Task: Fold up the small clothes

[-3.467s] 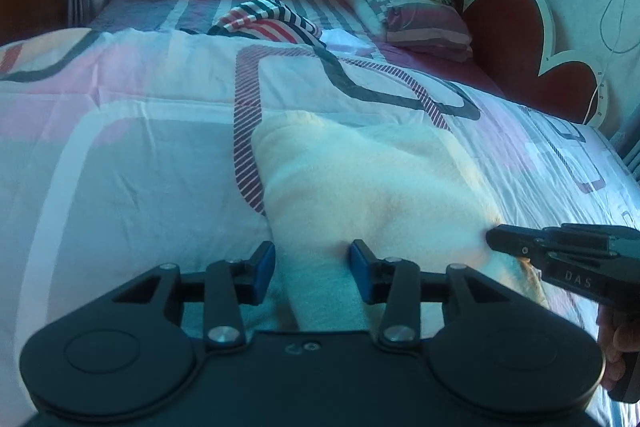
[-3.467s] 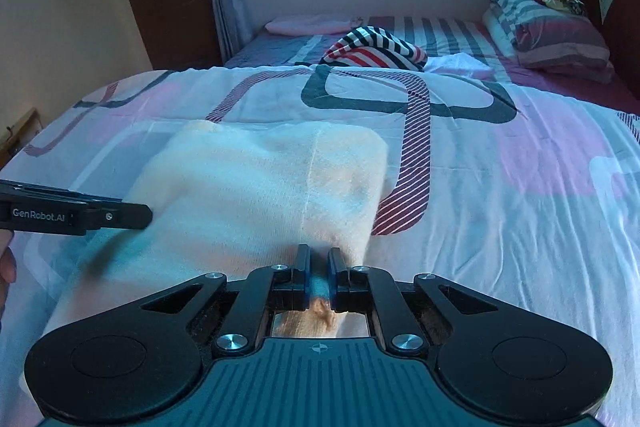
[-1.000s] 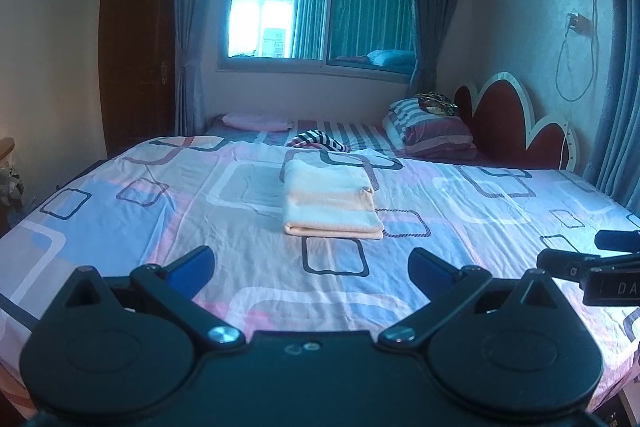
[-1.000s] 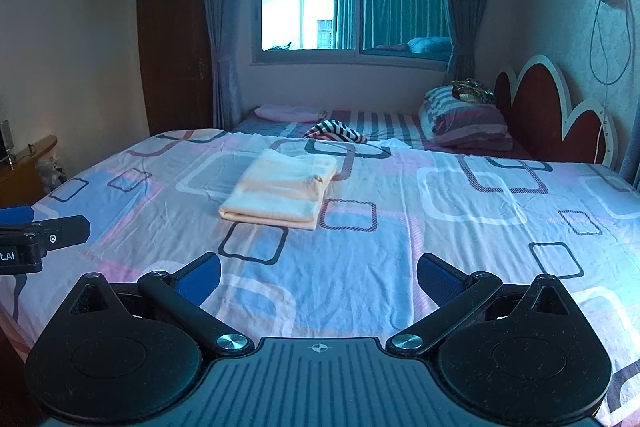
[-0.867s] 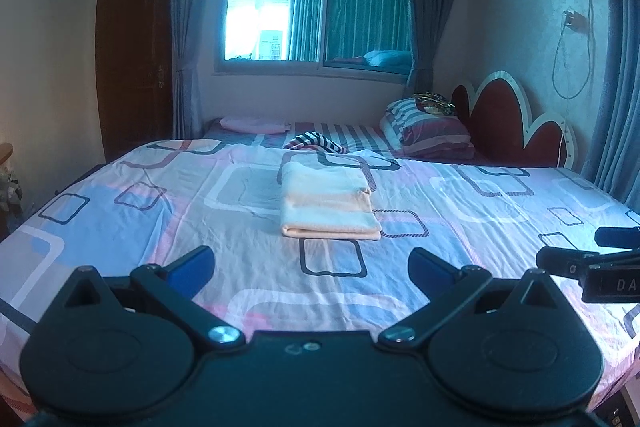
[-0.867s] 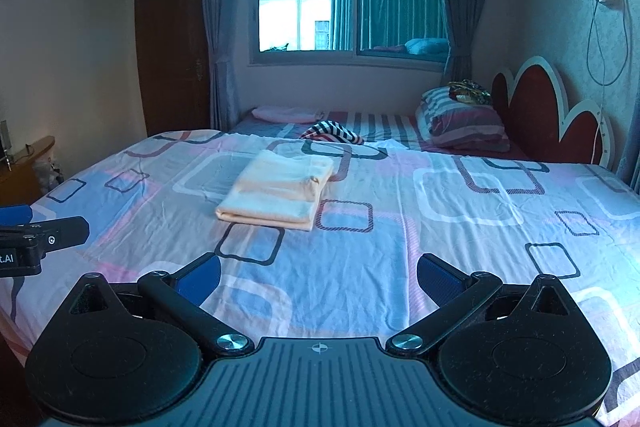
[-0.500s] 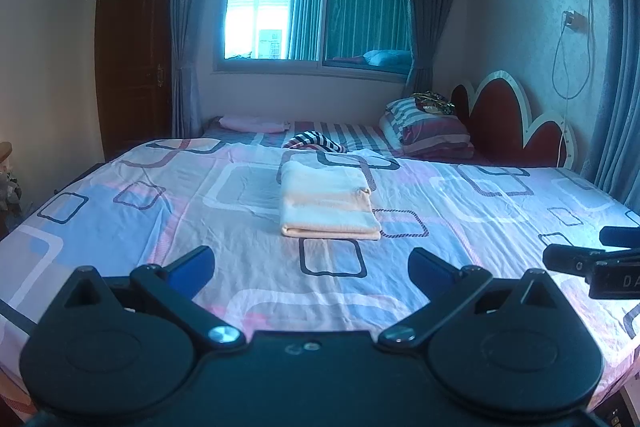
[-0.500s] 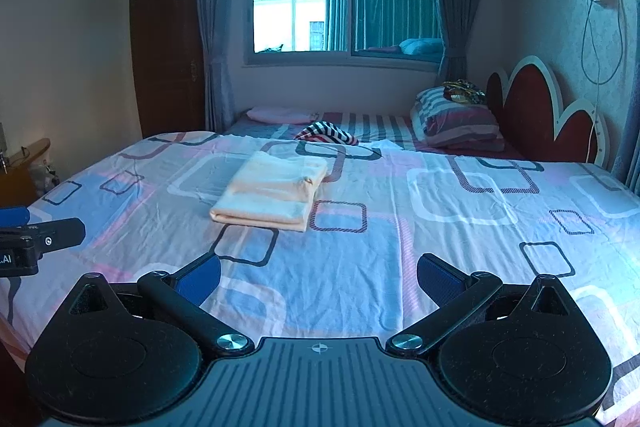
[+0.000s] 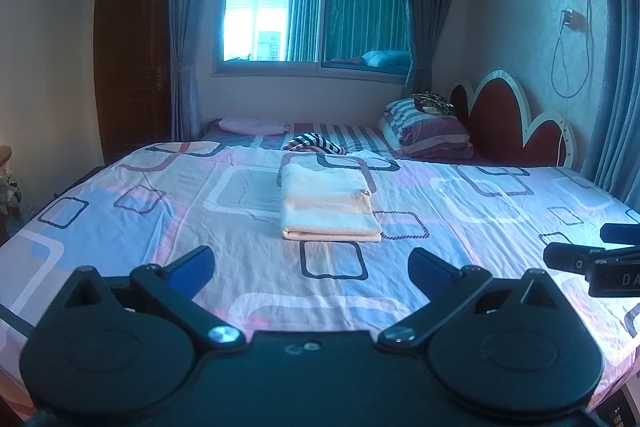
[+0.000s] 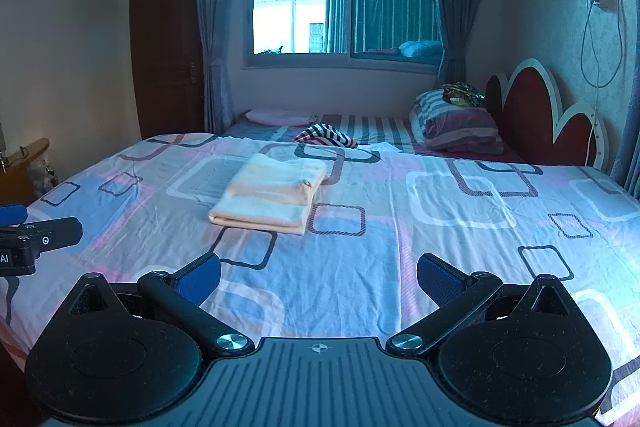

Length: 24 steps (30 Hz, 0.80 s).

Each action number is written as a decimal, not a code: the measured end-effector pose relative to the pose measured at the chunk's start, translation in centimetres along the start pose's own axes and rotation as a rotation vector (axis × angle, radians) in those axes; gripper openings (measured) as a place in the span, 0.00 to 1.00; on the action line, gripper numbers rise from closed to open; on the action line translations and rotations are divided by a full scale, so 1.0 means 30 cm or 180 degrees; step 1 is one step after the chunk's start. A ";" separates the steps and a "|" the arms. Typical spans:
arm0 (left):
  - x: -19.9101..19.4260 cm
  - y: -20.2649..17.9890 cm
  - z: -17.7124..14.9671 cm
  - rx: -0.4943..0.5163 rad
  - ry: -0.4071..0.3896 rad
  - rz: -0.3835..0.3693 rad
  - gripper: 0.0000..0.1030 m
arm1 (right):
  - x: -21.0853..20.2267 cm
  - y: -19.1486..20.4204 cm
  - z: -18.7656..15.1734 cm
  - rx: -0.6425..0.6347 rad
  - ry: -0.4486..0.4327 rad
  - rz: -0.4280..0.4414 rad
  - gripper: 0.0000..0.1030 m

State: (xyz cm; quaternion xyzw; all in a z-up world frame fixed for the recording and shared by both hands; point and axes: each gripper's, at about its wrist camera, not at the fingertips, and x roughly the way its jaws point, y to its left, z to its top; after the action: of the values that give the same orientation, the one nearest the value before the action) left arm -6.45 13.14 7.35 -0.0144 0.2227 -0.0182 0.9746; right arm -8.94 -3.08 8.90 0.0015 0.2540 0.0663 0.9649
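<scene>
A folded cream cloth [image 9: 328, 203] lies flat in the middle of the bed [image 9: 500, 195]; it also shows in the right wrist view [image 10: 272, 197]. My left gripper [image 9: 312, 267] is wide open and empty, held back near the bed's front edge, well short of the cloth. My right gripper [image 10: 318, 277] is wide open and empty too, also back from the cloth. Each gripper shows at the edge of the other's view: the right one [image 9: 600, 255], the left one [image 10: 28, 239].
A striped garment [image 9: 314, 143] and a pink cloth [image 9: 252, 126] lie at the far side of the bed. Striped pillows [image 9: 428, 131] rest against the red headboard [image 9: 516, 123] at the right. A wooden door [image 9: 132, 59] and a window [image 9: 312, 15] are behind.
Since 3.5 s ago both grippers have let go of the cloth, opened wide and pulled far back from it. Over the last second almost nothing has moved.
</scene>
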 end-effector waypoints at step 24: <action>0.009 0.013 0.002 0.0015 0.0008 -0.0010 1.00 | 0.010 -0.015 -0.003 -0.0007 0.0015 -0.0026 1.00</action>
State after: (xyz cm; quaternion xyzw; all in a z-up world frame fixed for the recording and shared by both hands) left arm -6.18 13.51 7.26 -0.0125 0.2239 -0.0204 0.9743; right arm -8.65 -3.49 8.66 -0.0007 0.2563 0.0626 0.9646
